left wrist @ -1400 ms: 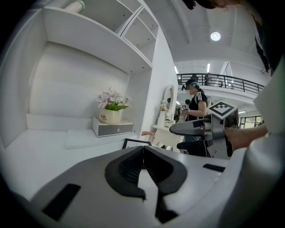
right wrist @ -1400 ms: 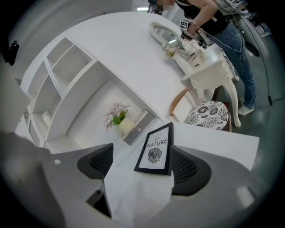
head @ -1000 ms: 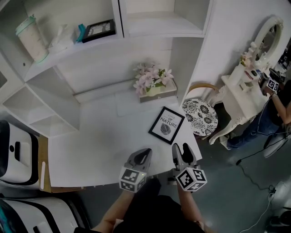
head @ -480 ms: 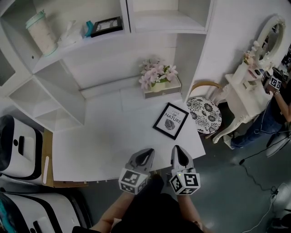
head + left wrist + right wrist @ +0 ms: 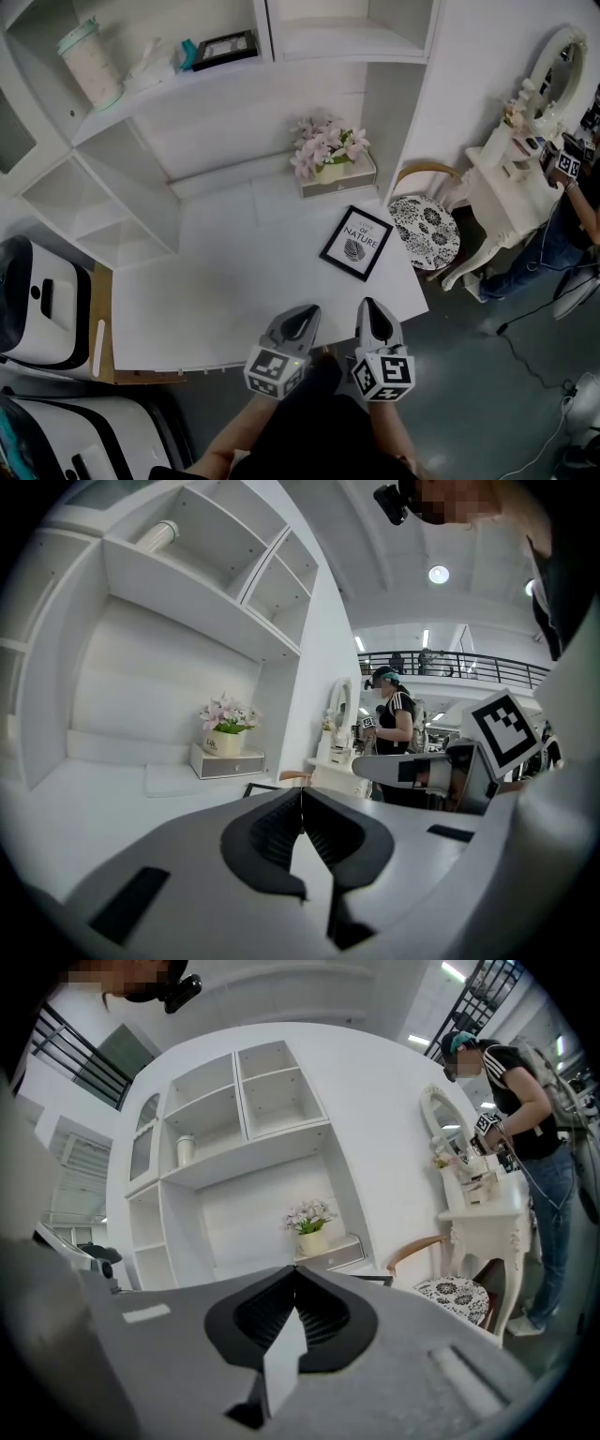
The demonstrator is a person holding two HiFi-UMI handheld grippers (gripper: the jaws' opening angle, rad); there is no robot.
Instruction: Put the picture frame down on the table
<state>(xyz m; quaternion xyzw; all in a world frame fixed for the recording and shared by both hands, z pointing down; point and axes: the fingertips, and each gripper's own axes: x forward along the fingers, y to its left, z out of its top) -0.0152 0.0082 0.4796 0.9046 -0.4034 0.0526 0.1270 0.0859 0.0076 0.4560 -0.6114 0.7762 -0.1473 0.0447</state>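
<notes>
Head view first: the picture frame (image 5: 356,243) lies flat on the white bench (image 5: 216,291), at about 1 o'clock from both grippers and well apart from them, with the flower box (image 5: 333,169) near its 11 o'clock and a patterned chair (image 5: 424,232) at its 3 o'clock. The frame keeps the same spot on the bench as a second ago. The left gripper (image 5: 304,315) and the right gripper (image 5: 369,309) hang side by side at the bench's near edge. The right gripper's jaws stood apart a second ago and now meet, with nothing between them. Only this view shows the frame's print and how far it lies from the grippers. Left gripper view: its jaws are pressed together and empty. The frame is only a dark sliver just past their tips, at 11 o'clock. The right gripper's marker cube shows at 3 o'clock and a standing person (image 5: 392,726) at 1 o'clock, whom the head view cuts off at its edge. Right gripper view: its jaws are together and empty, the frame a thin dark edge at 2 o'clock beside the chair, and the shelves (image 5: 234,1119) rise at 11 o'clock.
</notes>
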